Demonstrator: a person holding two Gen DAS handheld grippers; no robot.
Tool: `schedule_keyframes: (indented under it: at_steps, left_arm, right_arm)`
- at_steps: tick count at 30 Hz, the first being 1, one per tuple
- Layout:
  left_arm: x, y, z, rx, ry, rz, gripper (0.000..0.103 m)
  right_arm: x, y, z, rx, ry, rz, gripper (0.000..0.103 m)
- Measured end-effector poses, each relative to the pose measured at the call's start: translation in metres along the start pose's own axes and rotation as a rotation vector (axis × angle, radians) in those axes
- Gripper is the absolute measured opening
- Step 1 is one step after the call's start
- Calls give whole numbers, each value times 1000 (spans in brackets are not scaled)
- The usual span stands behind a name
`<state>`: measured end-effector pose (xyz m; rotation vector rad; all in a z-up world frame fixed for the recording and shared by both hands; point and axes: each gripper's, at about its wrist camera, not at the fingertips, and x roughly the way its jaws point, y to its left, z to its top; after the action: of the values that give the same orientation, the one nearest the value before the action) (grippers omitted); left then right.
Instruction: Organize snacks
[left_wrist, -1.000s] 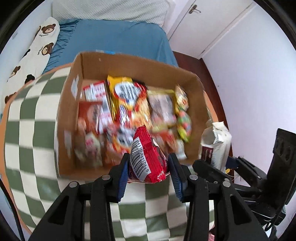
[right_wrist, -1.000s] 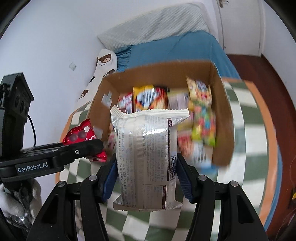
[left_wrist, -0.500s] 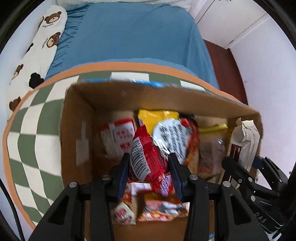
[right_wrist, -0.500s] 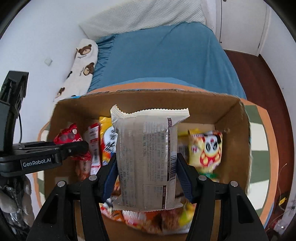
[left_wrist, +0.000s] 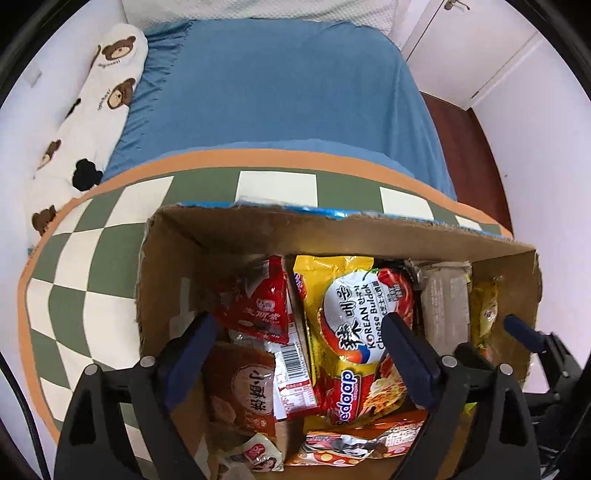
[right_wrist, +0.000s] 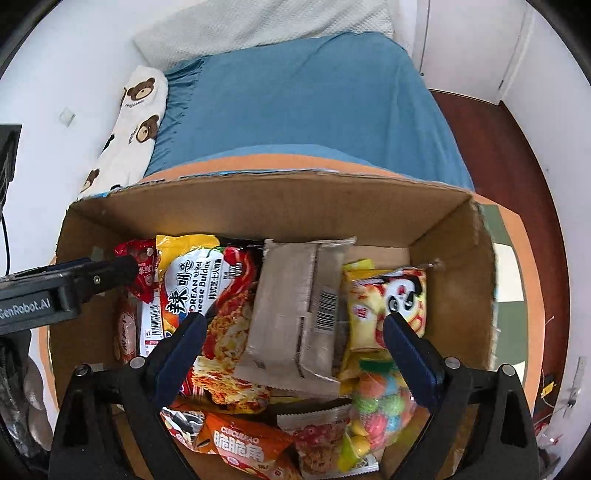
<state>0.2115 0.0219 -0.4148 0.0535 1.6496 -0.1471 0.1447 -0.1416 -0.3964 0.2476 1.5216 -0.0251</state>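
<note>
Both tongs hang released above the cardboard box (right_wrist: 454, 236) on the table (left_wrist: 110, 236). The red packet (left_wrist: 258, 306) lies at its left, the grey packet (right_wrist: 295, 306) in the middle. This placing step looks done; next, probably fetch another snack.

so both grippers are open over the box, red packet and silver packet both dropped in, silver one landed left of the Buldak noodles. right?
Nearly. In the right wrist view the silver packet lies right of the Buldak noodles, not left. Both grippers are open over the box, with the red packet inside.
</note>
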Motion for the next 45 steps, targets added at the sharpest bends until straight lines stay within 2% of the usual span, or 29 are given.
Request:
schedule_keyframes:
  at_steps: [5,8,11,21,33,39,45]
  left_arm:
    - [0,-7,-15,23,-18,6,92]
    - [-3,-12,-27,44,-33,24,92]
    - [-11,-15,-41,51,-56,26,93]
    - [-64,-16,-107,36,-166,17,93]
    - [-152,-25,-212,52,-350,60,93]
    - [-190,-26,-258,58,-426,80,93]
    - [-221,-29,-297,55,-472,83,93]
  right_arm:
    - [-5,-8,-12,11,7,-2,98]
    - [-11,-9,-22,-6,-9,-40,98]
    - [-22,-12,-31,2,-27,-43,98]
    - [-89,-13,-78,-2,-148,-50,98]
    - [-193,5,-175,-25,-327,-48,98]
    - [-240,13,-230,-49,-408,-60,99]
    - [-281,15,-271,-46,-451,-41,101]
